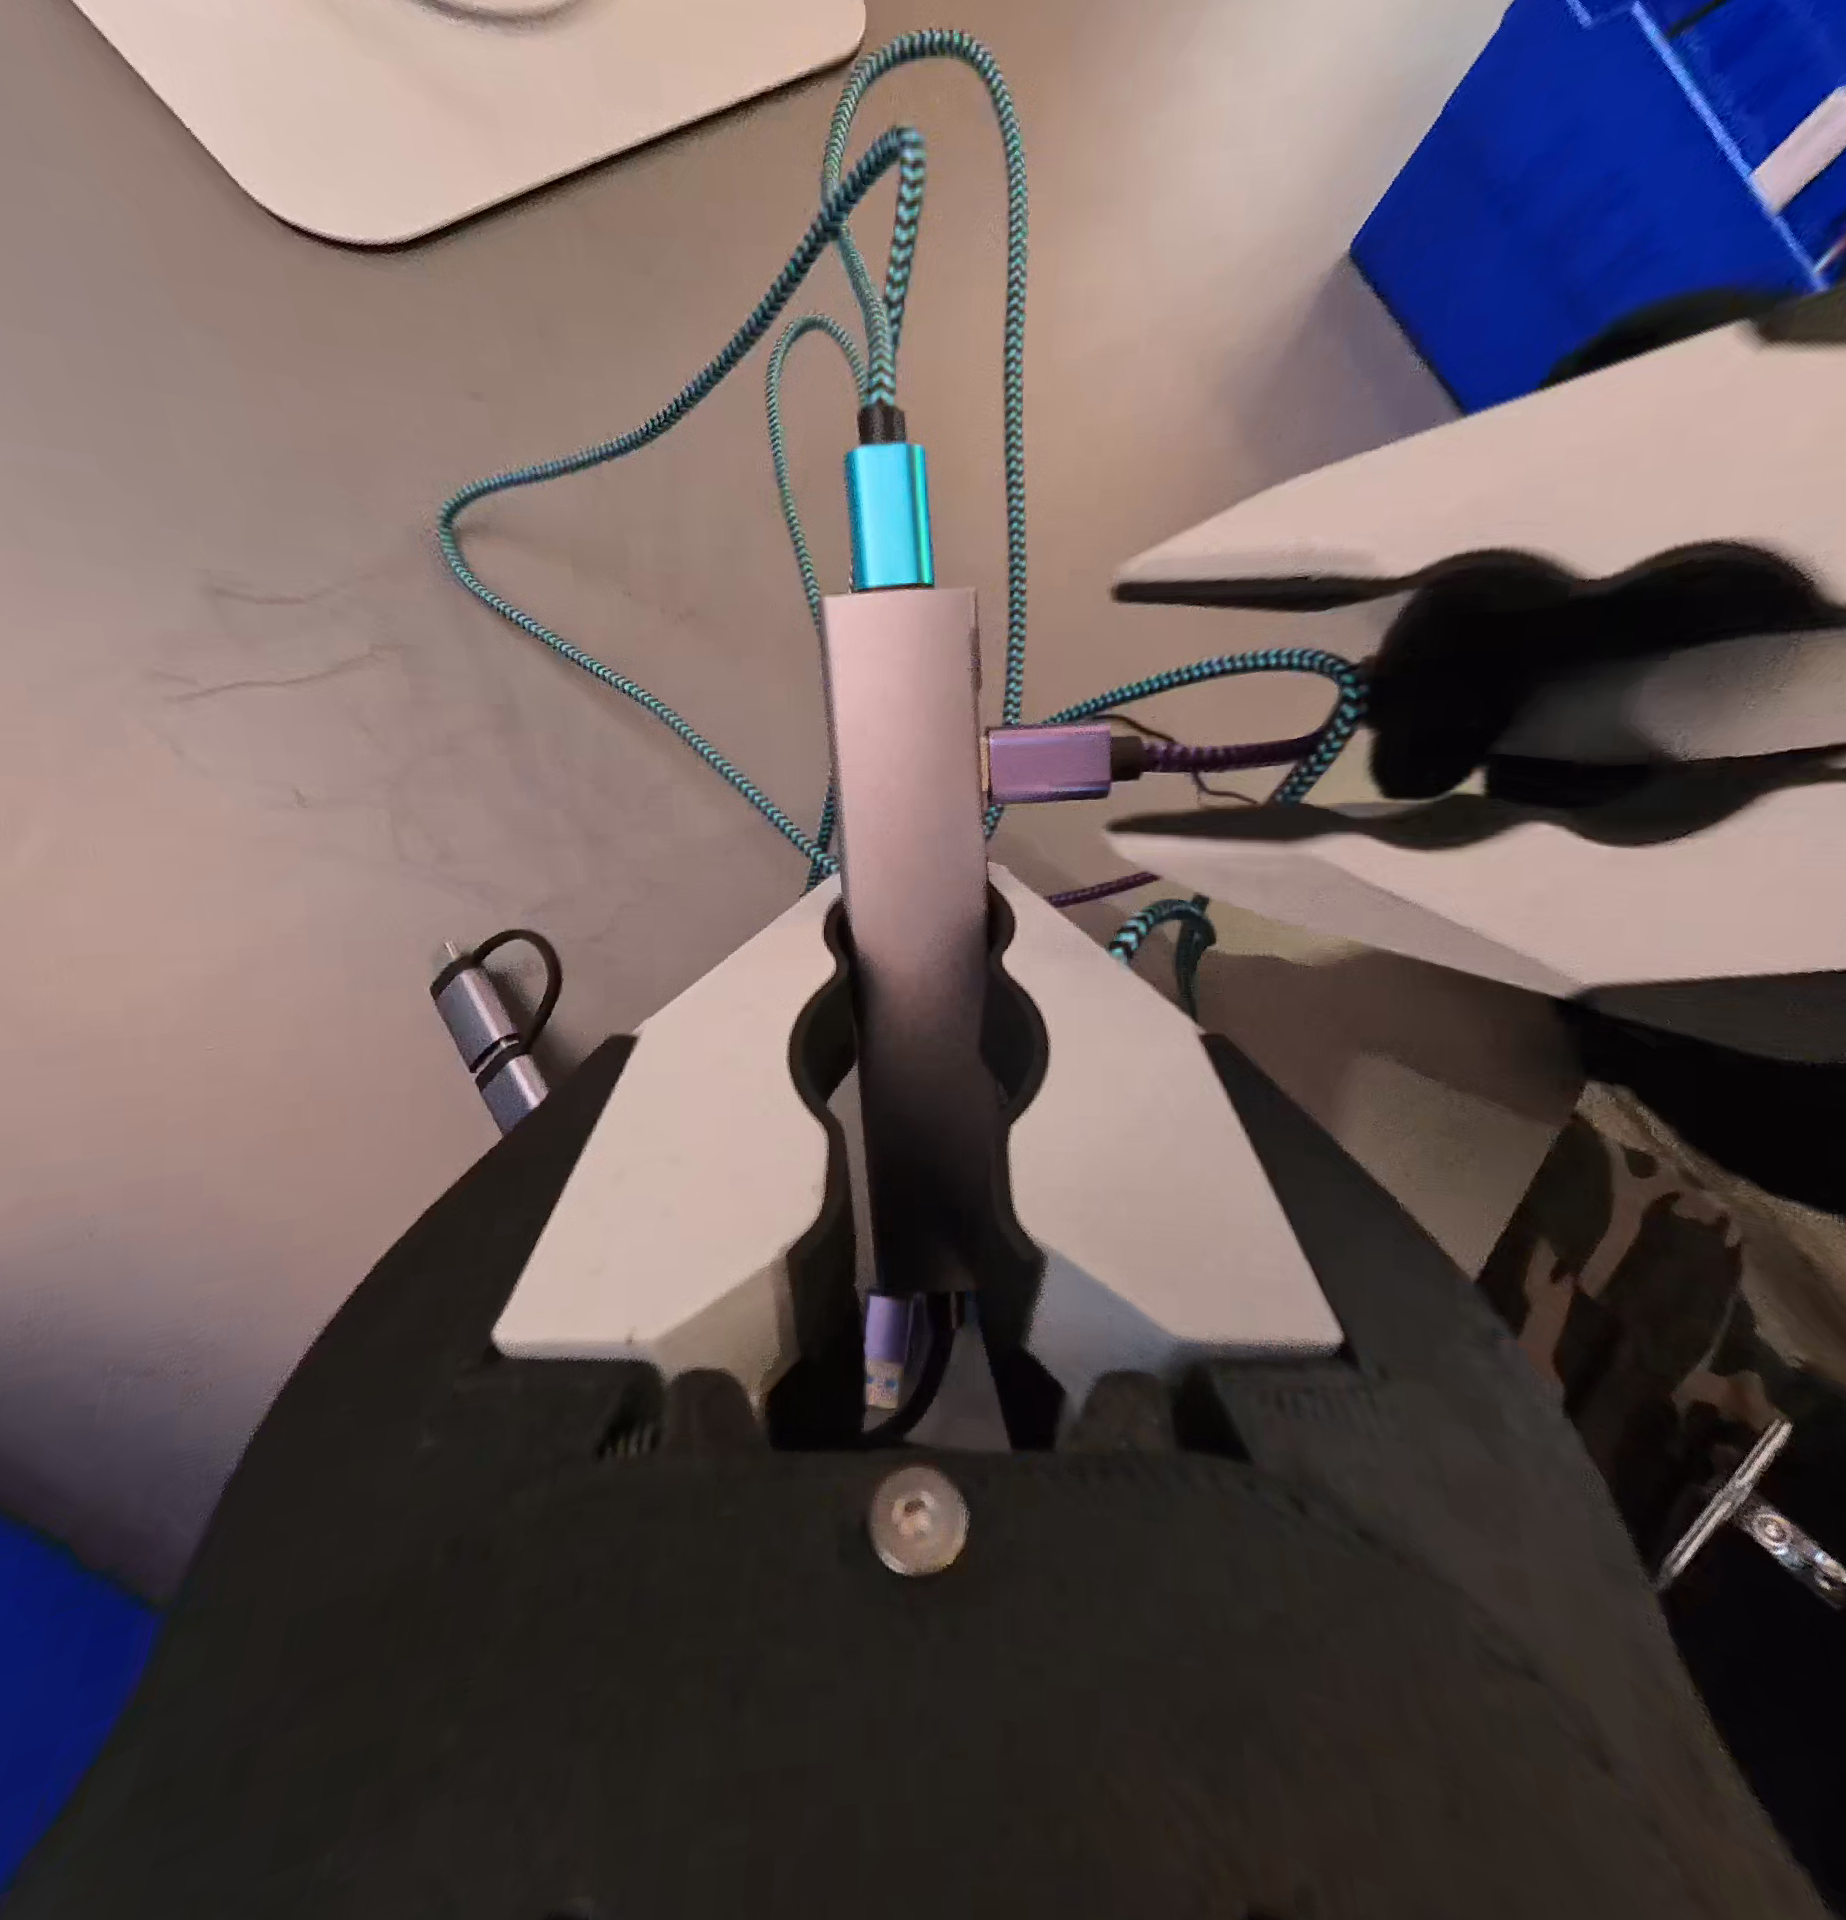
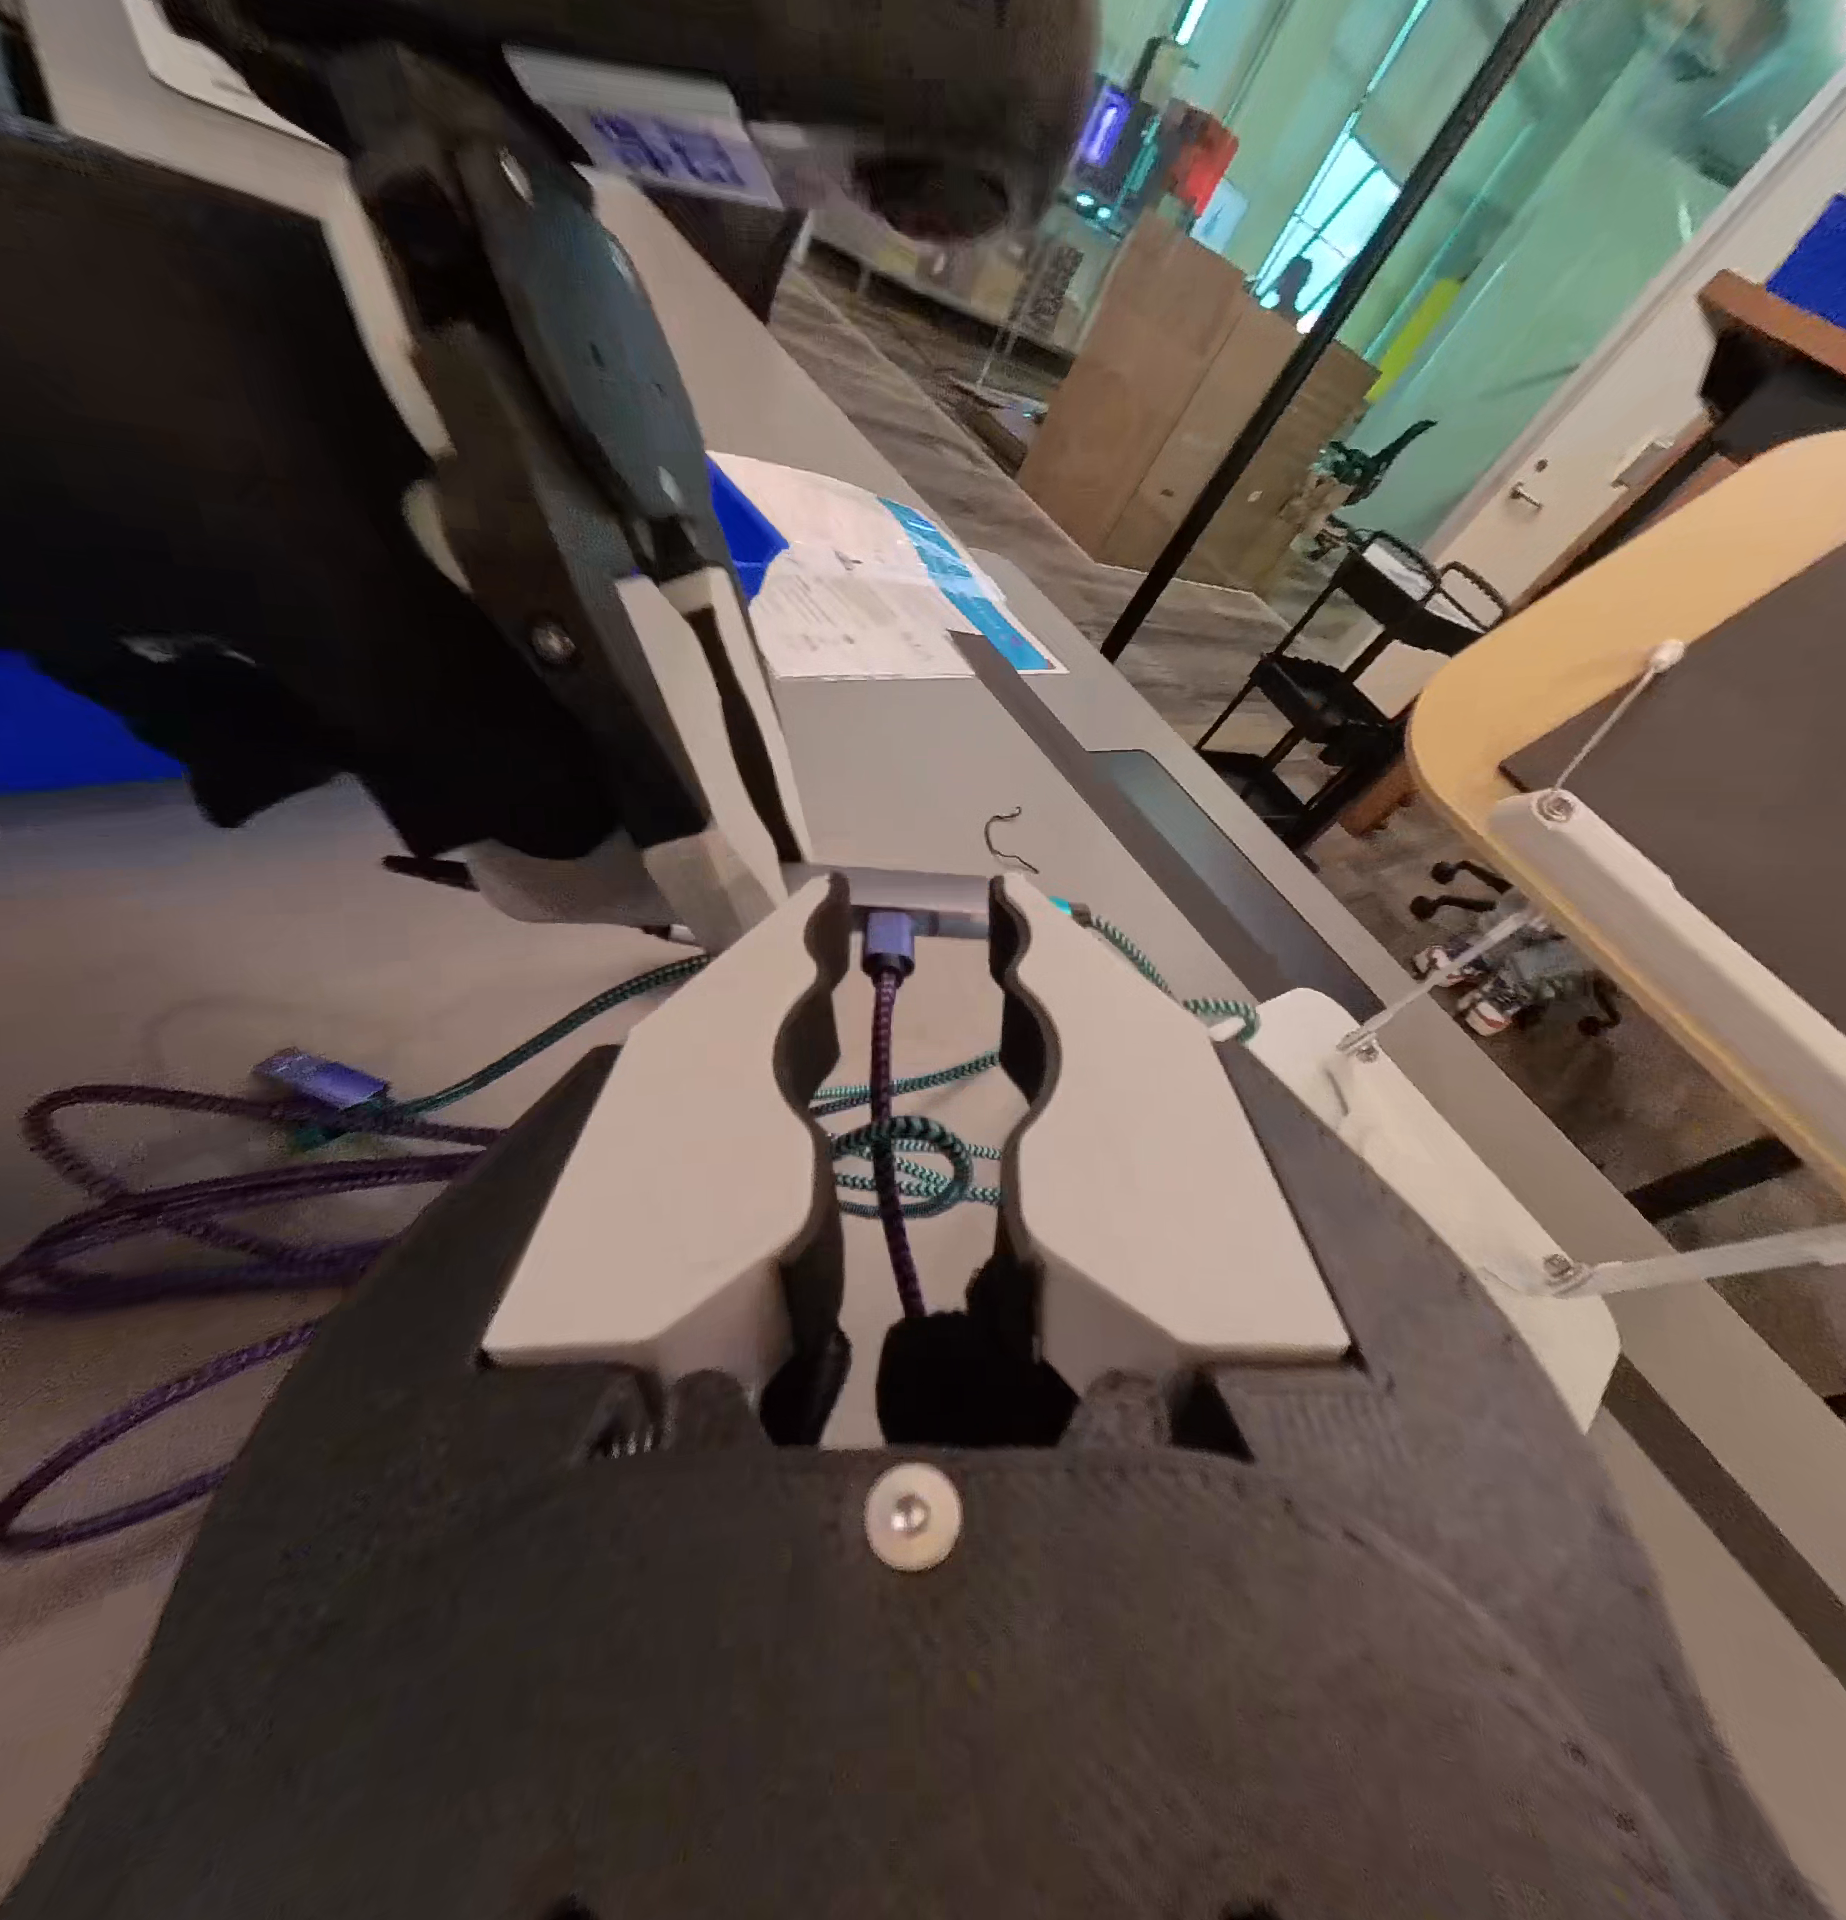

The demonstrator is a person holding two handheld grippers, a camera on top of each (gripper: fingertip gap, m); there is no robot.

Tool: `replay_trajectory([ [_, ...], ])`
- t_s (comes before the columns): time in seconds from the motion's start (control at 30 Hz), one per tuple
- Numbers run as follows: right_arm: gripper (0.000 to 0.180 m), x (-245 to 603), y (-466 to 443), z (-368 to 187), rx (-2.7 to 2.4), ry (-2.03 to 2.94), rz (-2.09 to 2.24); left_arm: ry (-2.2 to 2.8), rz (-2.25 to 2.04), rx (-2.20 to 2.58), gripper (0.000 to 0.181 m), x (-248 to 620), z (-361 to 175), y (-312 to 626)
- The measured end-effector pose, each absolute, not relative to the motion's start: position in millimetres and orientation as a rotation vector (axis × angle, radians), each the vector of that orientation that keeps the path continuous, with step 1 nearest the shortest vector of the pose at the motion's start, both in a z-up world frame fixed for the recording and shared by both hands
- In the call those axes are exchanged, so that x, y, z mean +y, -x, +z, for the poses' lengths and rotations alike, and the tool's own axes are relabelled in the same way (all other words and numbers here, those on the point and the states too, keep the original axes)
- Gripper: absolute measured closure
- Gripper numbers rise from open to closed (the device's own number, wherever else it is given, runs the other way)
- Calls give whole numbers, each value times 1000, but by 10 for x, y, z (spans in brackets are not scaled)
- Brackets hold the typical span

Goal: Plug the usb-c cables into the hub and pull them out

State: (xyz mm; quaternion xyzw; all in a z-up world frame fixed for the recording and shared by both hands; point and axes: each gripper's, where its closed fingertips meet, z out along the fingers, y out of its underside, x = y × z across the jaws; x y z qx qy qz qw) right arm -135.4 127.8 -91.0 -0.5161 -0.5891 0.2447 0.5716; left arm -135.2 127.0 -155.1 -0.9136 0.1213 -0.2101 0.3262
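My left gripper (image 1: 914, 899) is shut on the grey hub (image 1: 903, 748), which points forward above the table. A teal plug (image 1: 888, 520) sits in the hub's far end. A purple plug (image 1: 1049, 764) sits in its right side. My right gripper (image 1: 1116, 712) comes in from the right, open, one finger on each side of the purple cable just behind that plug. In the right wrist view my right gripper (image 2: 908, 883) is open around the purple plug (image 2: 886, 935) at the hub (image 2: 924, 891). The left gripper's fingers (image 2: 706, 727) hold the hub from the upper left.
Teal braided cable (image 1: 586, 665) and purple cable (image 2: 171, 1195) lie looped on the grey table, with a loose purple connector (image 2: 321, 1081). The hub's grey lead plug (image 1: 488, 1023) lies to the left. A white pad (image 1: 483, 104) and a blue bin (image 1: 1625, 156) stand farther off. There is about 6 cm between the tips of the two grippers.
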Motion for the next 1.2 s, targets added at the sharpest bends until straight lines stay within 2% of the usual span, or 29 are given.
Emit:
replay_trajectory([
  [0.13,169,1281,1377,-1011,-1371,1175,592,2360,-639,272,163,1249,-1531,1312],
  [0.3,166,1266,1388,-1120,-1398,1168,604,2334,-708,258,163,1229,-1531,1267],
  [0.7,171,1242,1356,-1125,-1413,1145,599,2330,-715,292,161,1246,-1522,1212],
  [0.93,171,1268,1342,-1130,-1407,1152,570,2327,-692,291,165,1299,-1546,1204],
  [1.2,171,1299,1324,-1126,-1394,1164,372,2237,-809,173,164,1350,-1518,1171],
])
